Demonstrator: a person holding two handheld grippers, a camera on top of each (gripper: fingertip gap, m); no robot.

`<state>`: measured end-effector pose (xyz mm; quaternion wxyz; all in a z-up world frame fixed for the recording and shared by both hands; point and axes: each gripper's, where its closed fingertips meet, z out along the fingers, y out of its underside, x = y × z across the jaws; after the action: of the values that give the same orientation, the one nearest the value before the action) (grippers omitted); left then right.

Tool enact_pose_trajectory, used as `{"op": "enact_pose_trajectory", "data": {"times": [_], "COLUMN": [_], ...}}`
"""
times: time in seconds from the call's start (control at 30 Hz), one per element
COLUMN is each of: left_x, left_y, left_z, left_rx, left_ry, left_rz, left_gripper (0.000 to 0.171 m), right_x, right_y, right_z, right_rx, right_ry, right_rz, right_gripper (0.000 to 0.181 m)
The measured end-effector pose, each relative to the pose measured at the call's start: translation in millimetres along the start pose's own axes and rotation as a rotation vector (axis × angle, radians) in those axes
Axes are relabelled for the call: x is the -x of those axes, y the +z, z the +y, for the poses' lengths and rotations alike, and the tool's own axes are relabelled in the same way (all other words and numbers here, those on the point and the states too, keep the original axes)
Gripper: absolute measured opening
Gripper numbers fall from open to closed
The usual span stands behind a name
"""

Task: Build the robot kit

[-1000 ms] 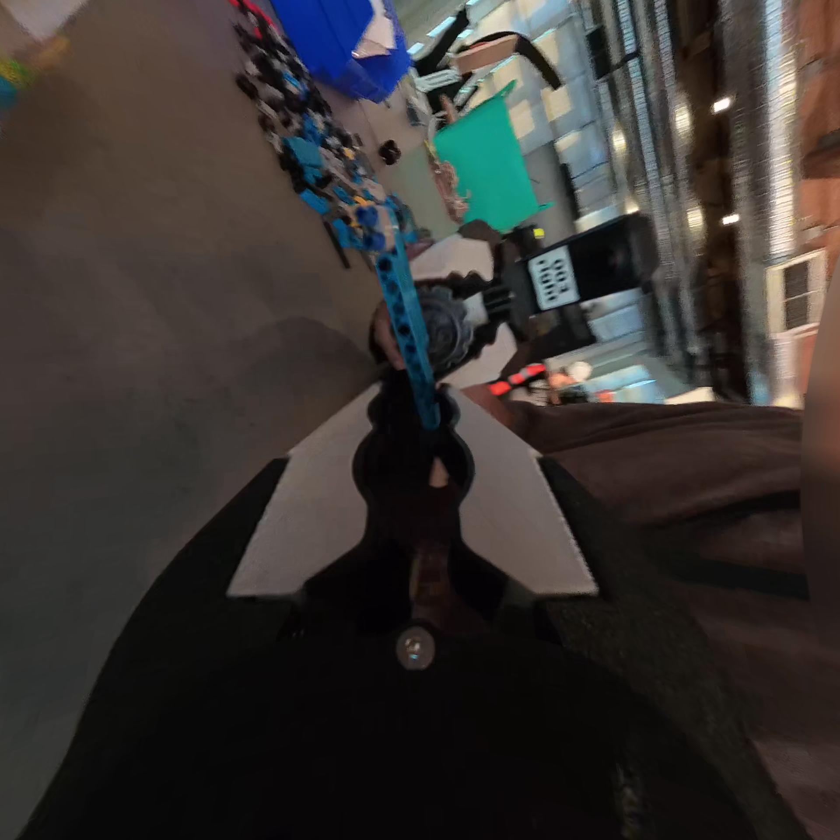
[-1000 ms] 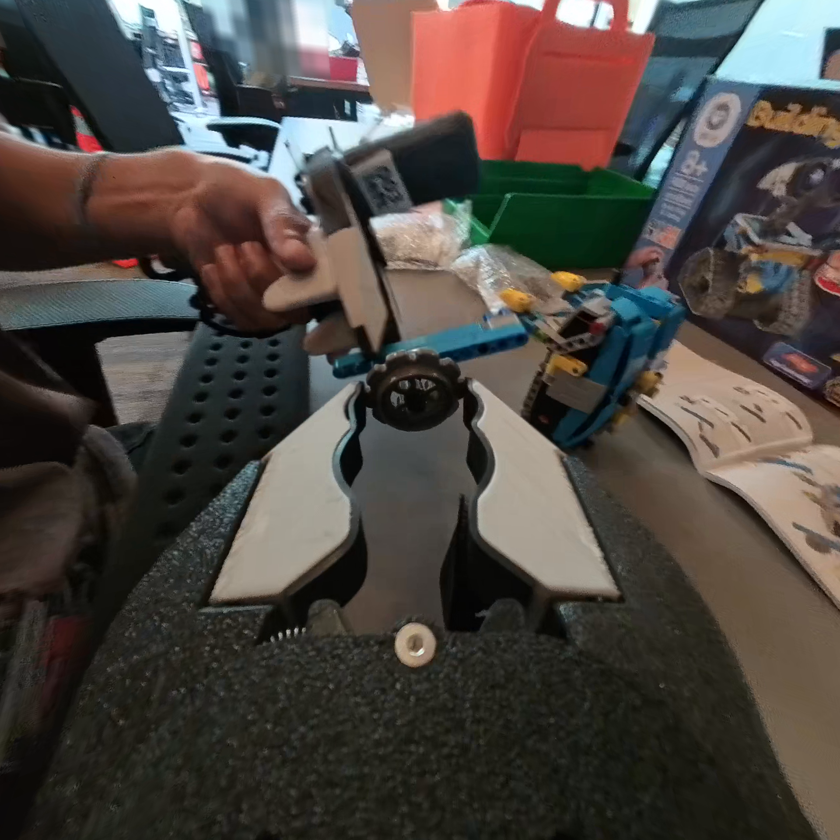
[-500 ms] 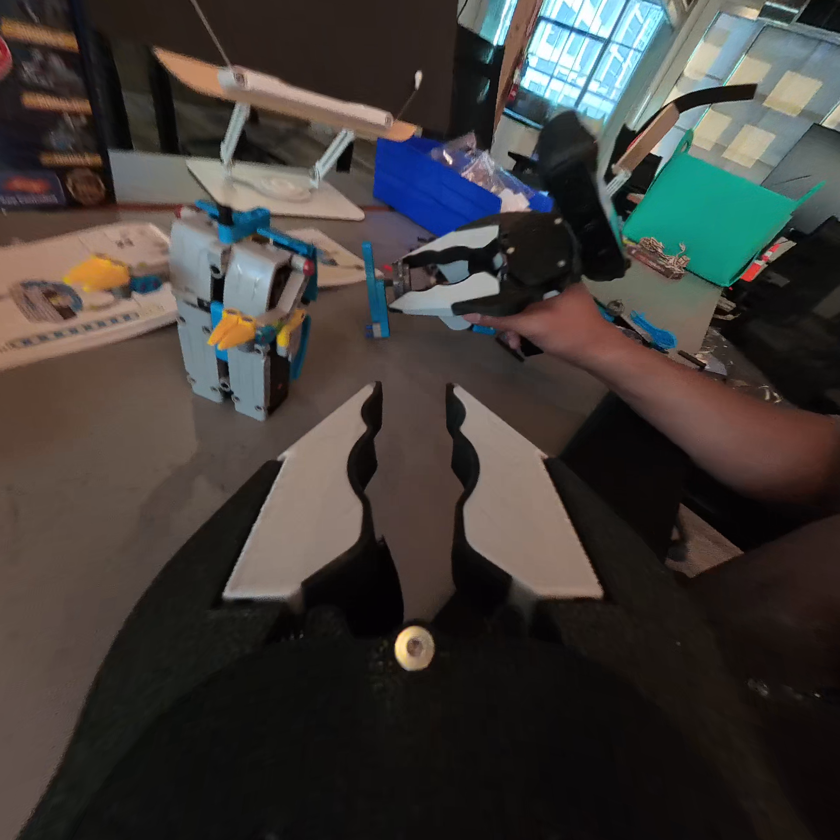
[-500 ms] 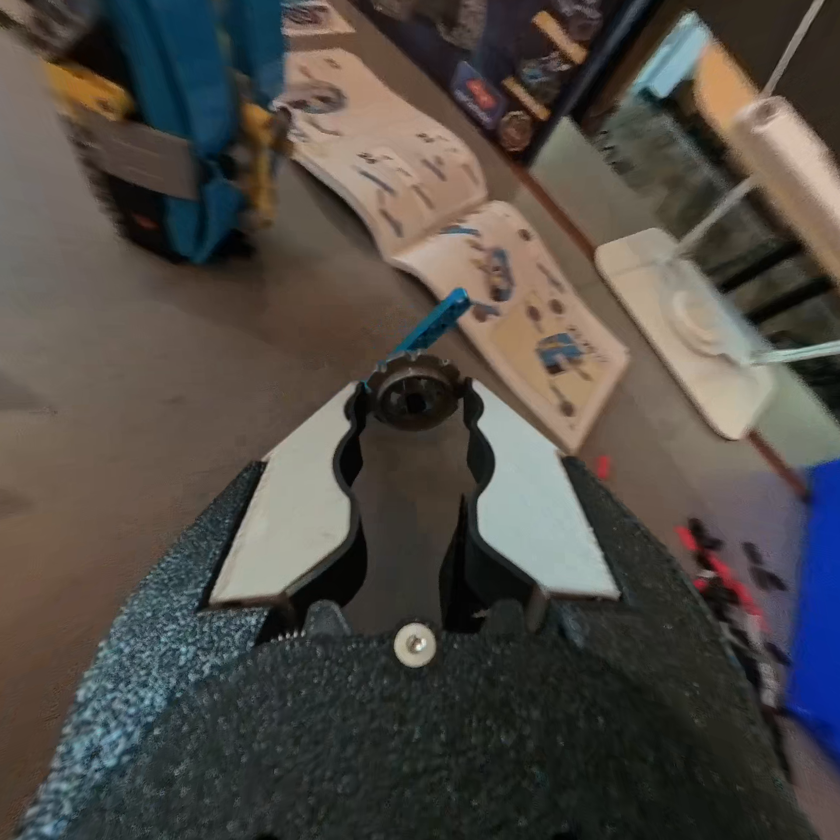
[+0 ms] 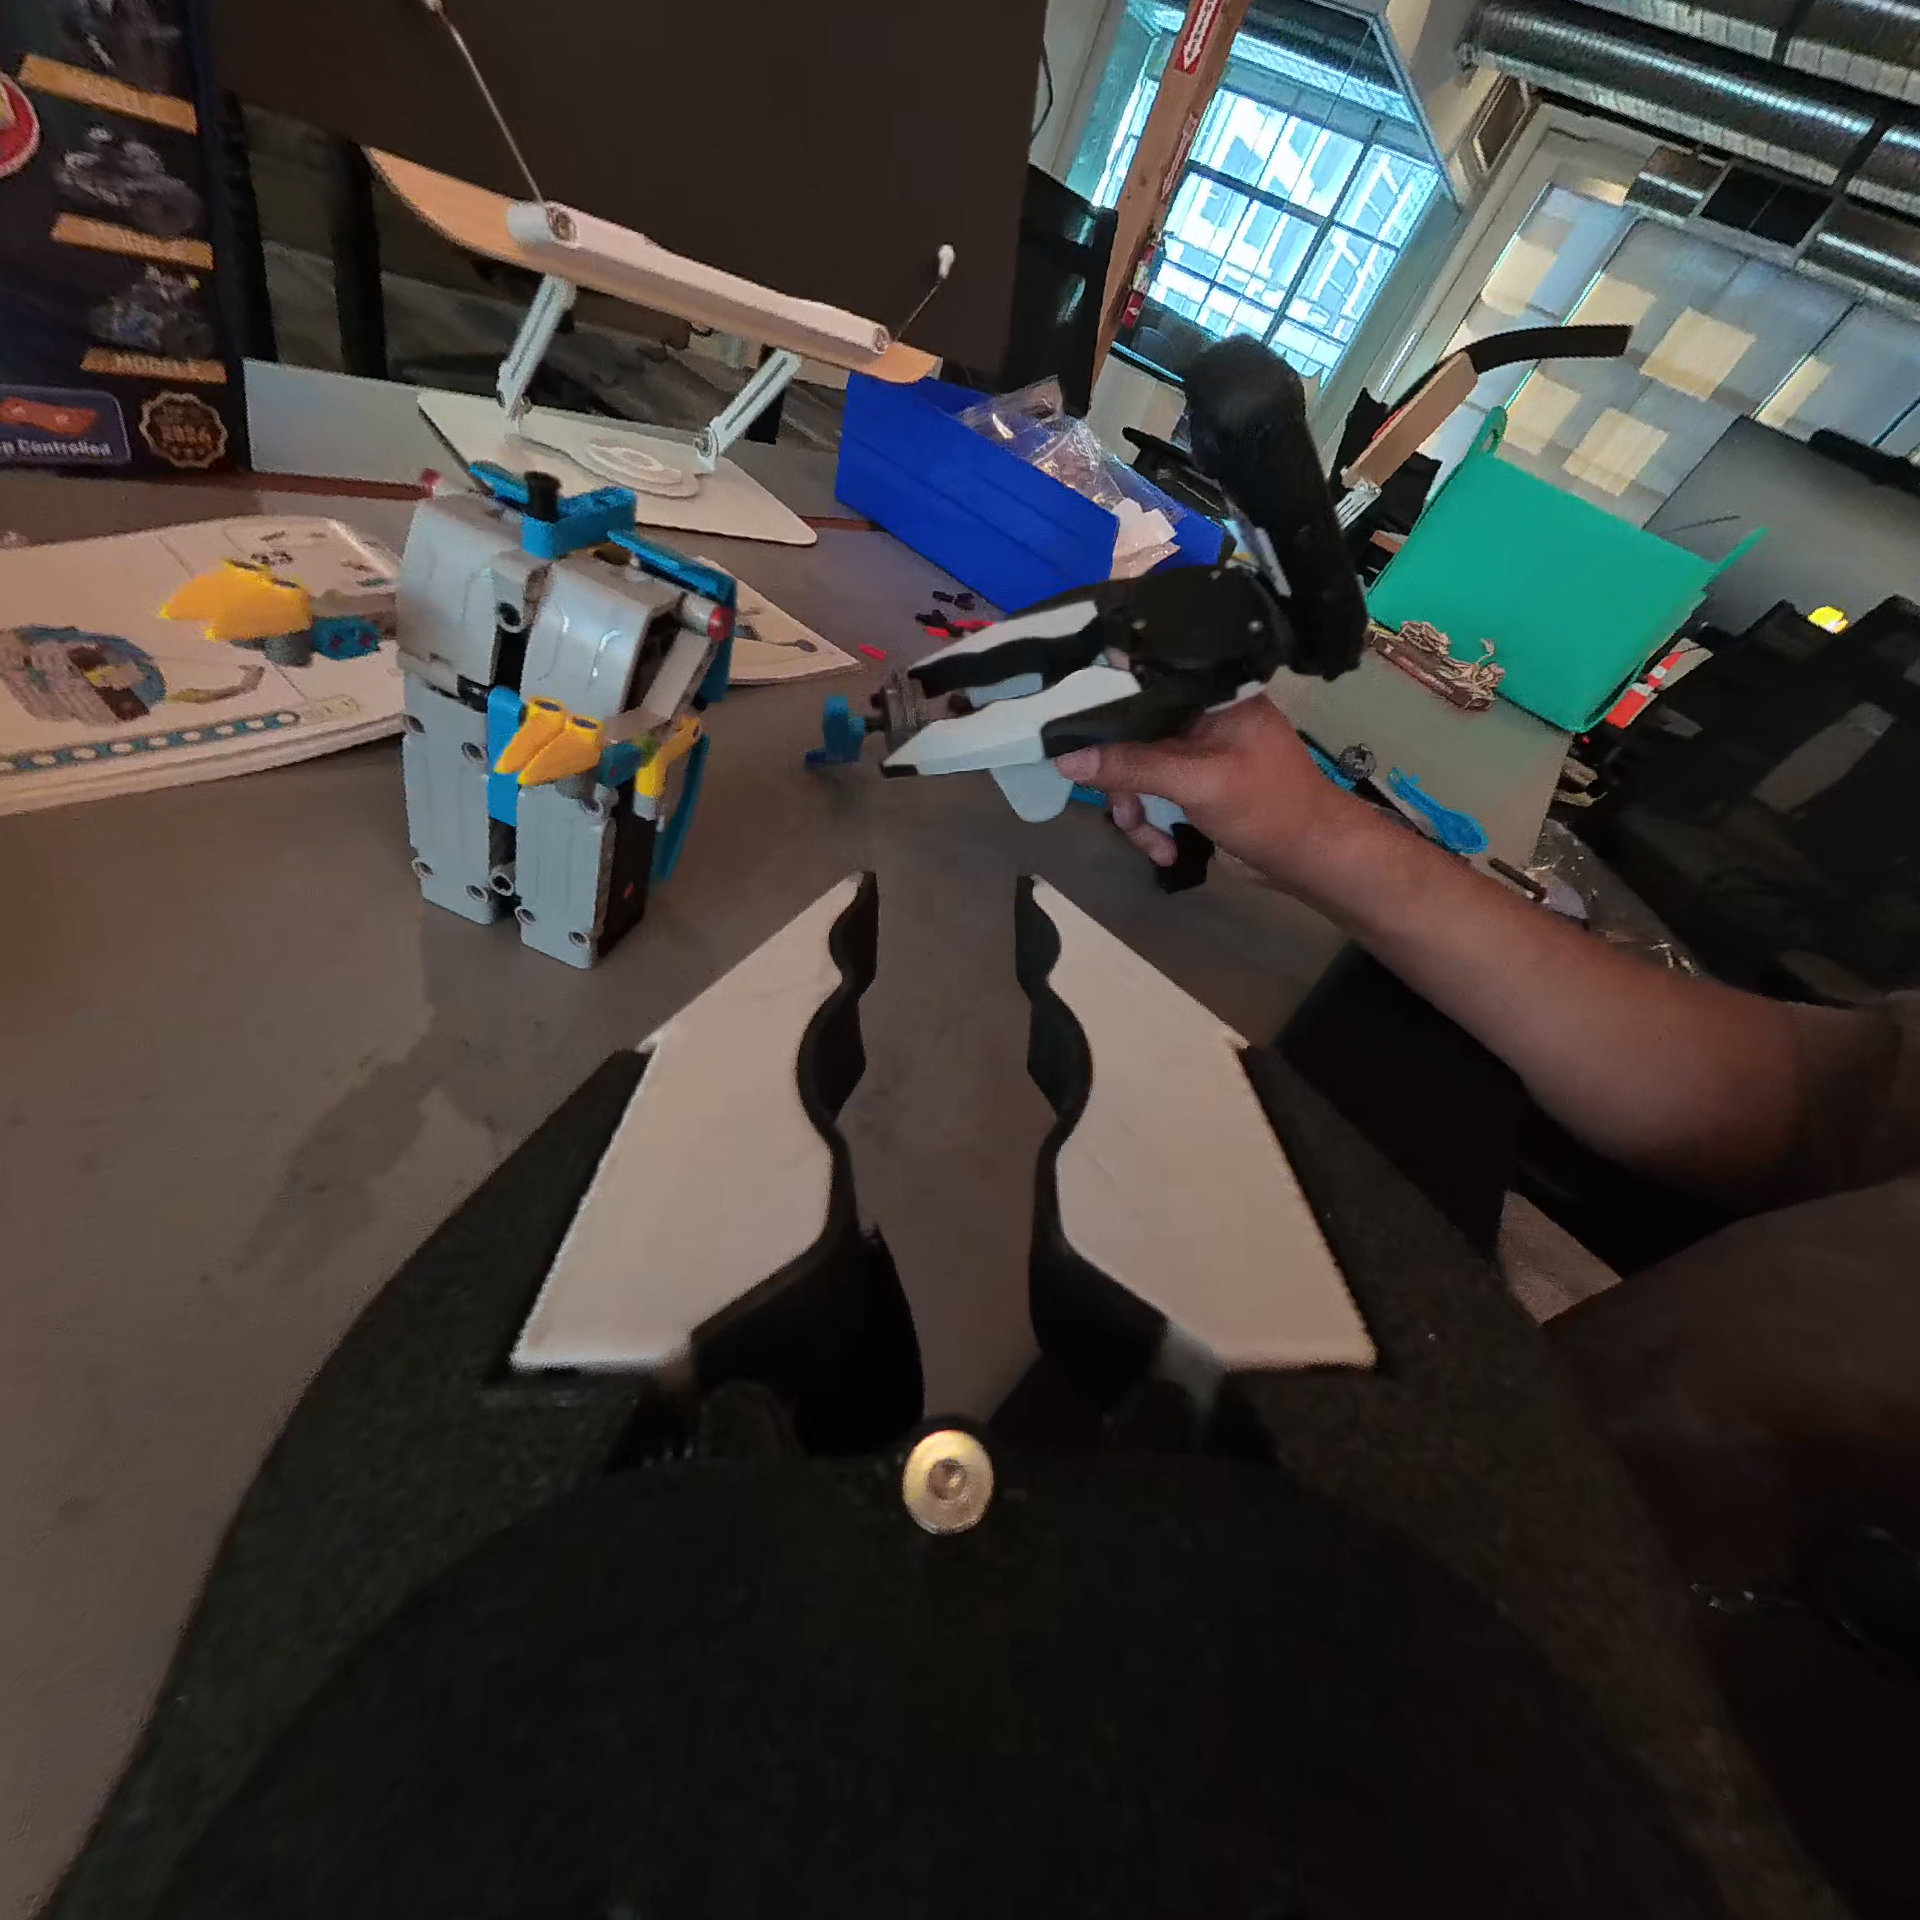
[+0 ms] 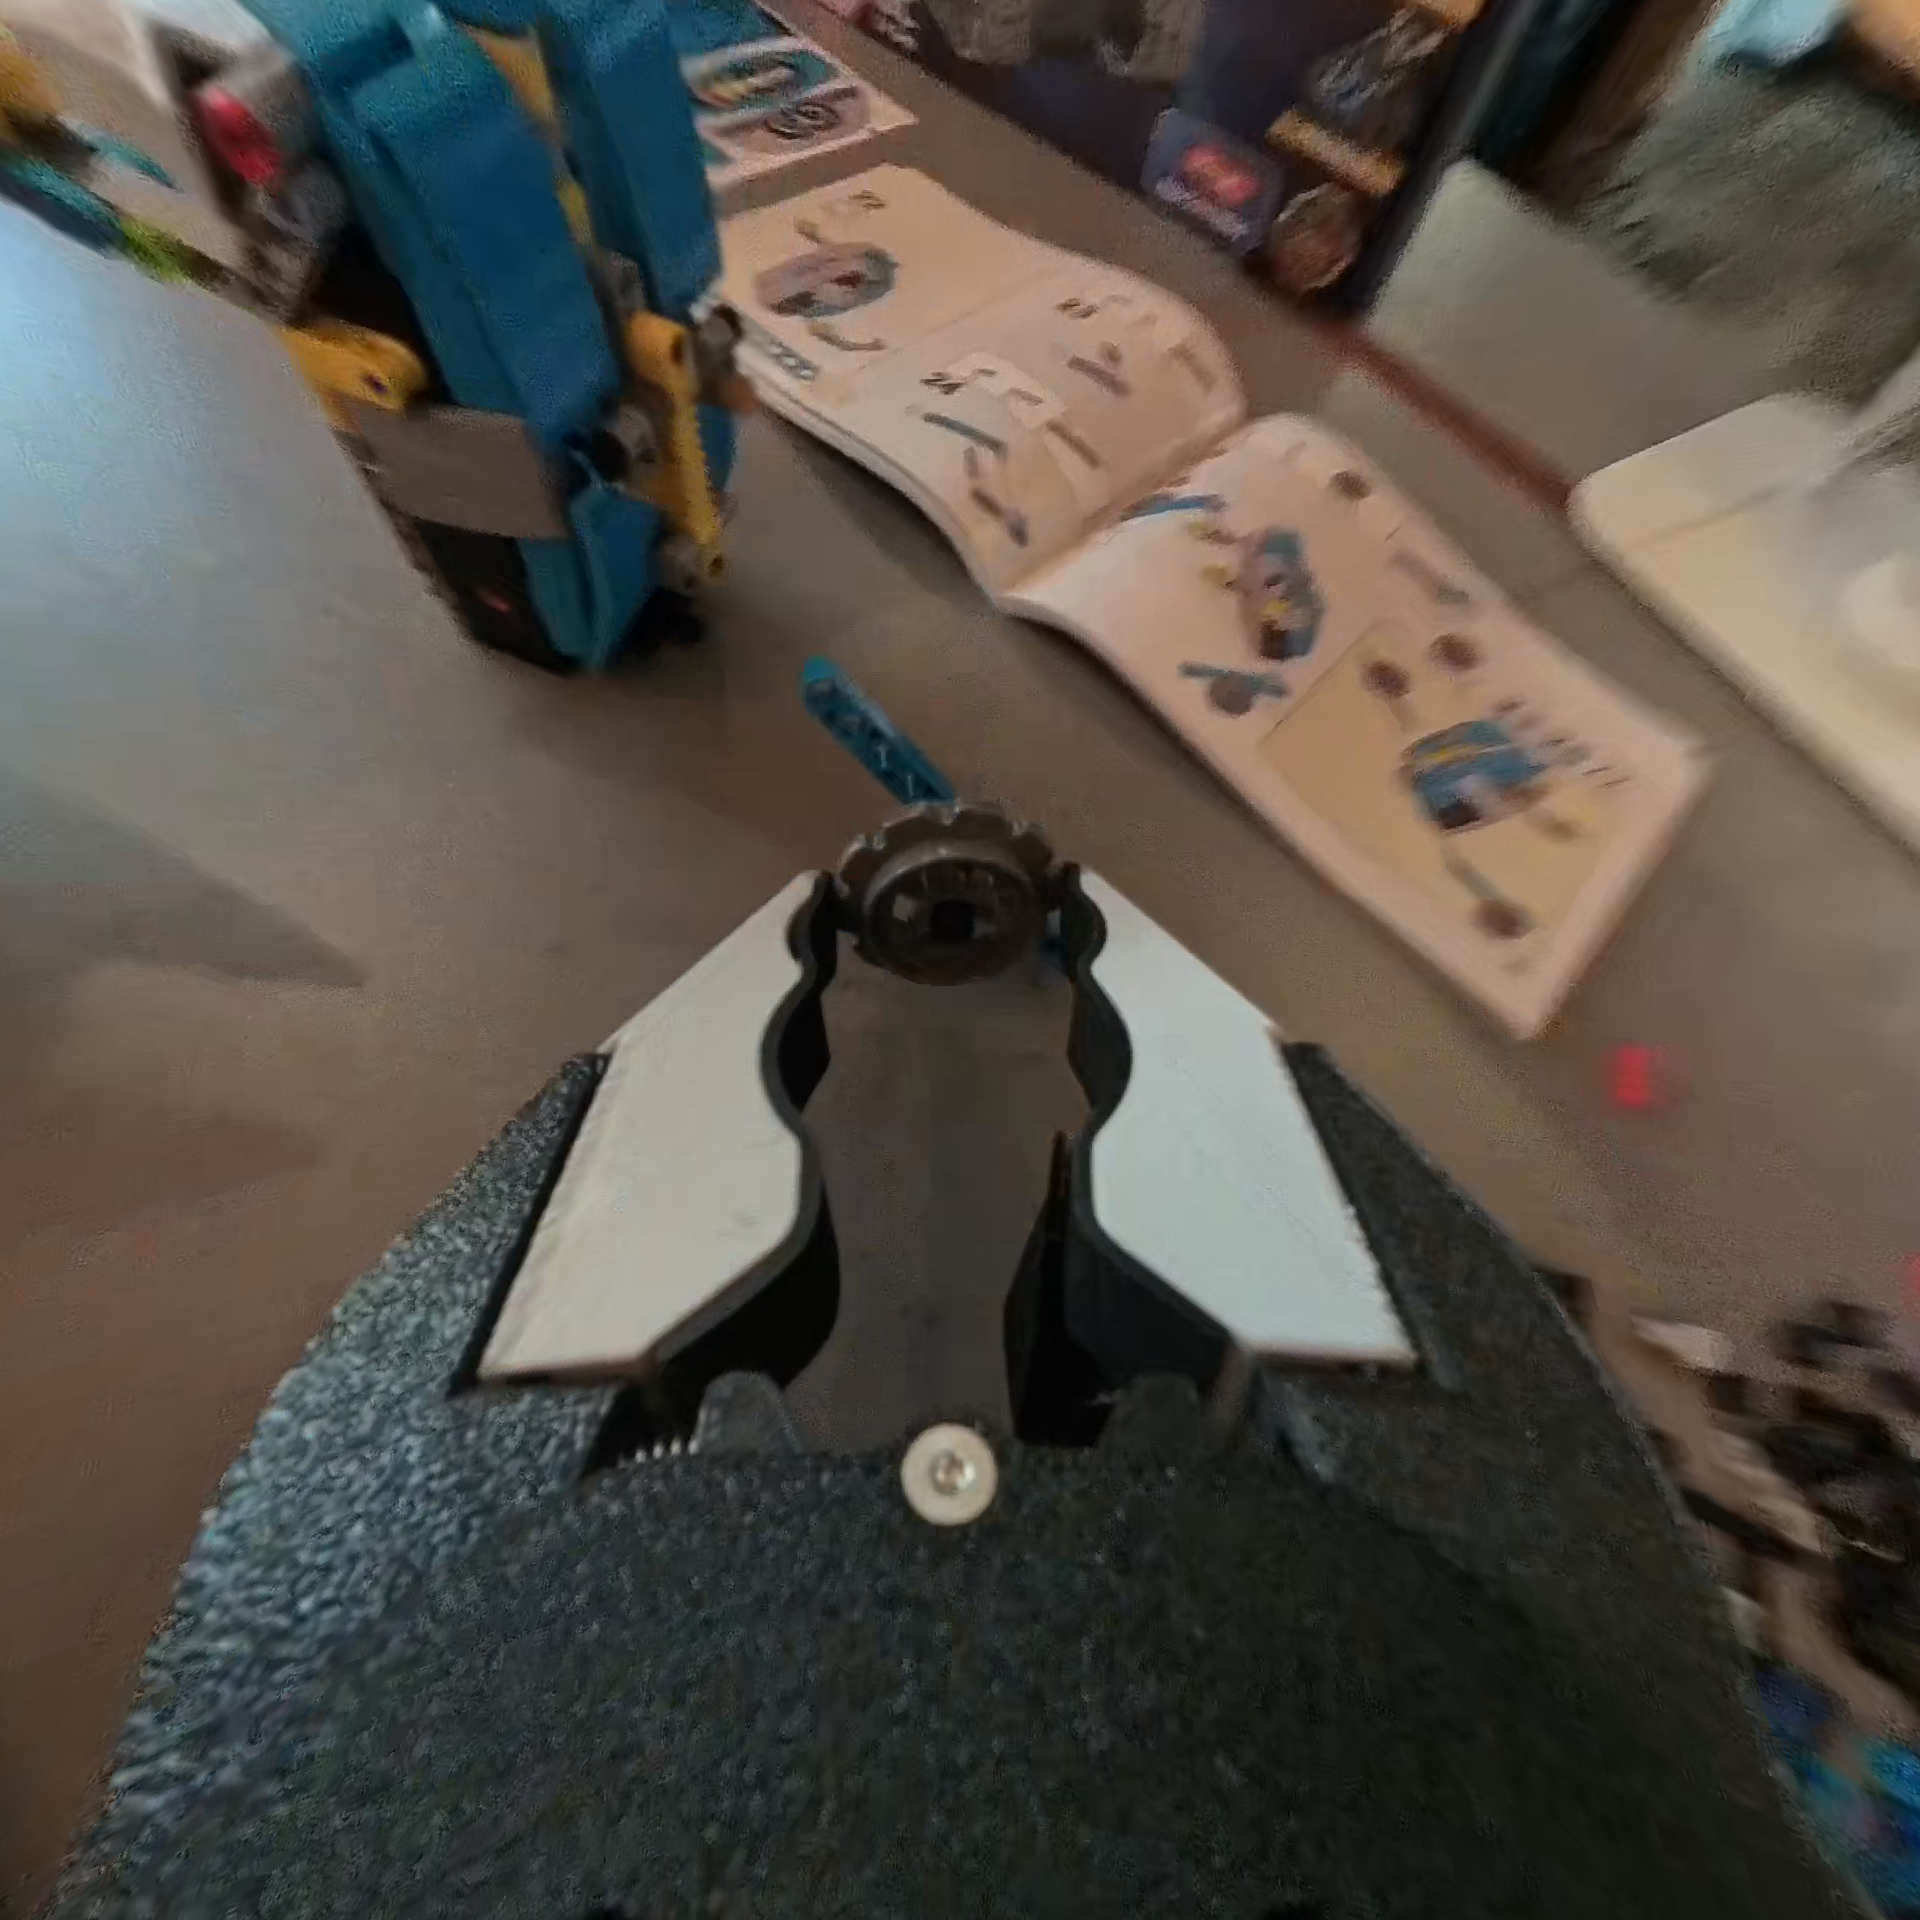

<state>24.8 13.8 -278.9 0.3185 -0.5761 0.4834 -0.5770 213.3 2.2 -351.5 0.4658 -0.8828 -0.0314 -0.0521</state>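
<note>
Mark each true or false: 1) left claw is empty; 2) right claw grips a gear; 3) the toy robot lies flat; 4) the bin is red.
1) The left claw is open and empty: true.
2) The right claw grips a dark gear joined to a blue beam: true.
3) False: the toy robot stands upright on the table.
4) False: the bin is blue.

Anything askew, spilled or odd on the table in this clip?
Mostly orderly. Small red and black loose pieces lie scattered on the grey table beside the blue bin. The right gripper grips a dark gear fixed to a blue beam; the left gripper is open, empty.
</note>
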Motion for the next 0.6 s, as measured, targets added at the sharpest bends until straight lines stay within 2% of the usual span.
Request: {"op": "enact_pose_trajectory", "data": {"times": [0.1,0.2,0.37,0.43,0.5,0.53,0.6], "left_x": [3.6,9.8,15.5,14.0,14.8,17.3,23.6], "left_y": [3.8,6.4,12.6,17.7,23.6,26.4,28.8], "left_z": [3.7,7.9,20.9,31.7,40.3,41.1,35.7], "left_rx": [0.030,0.061,0.159,0.243,0.315,0.331,0.325], "left_ry": [-0.045,-0.084,-0.083,-0.050,-0.024,-0.026,-0.034], "left_rz": [0.015,-0.004,-0.053,-0.055,-0.063,-0.073,-0.089], "left_gripper": [0.026,0.026,0.026,0.027,0.028,0.030,0.030], "right_x": [14.7,38.5,88.5,100.3,111.4,112.4,111.0], "right_y": [-7.0,-19.2,-8.1,-6.2,-10.2,-14.2,-26.2], "right_z": [-2.8,-16.4,9.6,8.8,-3.7,-13.7,-32.3], "right_rx": [-0.049,-0.121,0.022,0.035,-0.011,-0.058,-0.155], "right_ry": [0.053,-0.109,-0.192,-0.229,-0.250,-0.293,-0.492], "right_rz": [-0.145,-0.154,-0.241,-0.240,-0.249,-0.214,-0.077], "right_gripper": [0.043,0.043,0.043,0.043,0.043,0.043,0.044]}}
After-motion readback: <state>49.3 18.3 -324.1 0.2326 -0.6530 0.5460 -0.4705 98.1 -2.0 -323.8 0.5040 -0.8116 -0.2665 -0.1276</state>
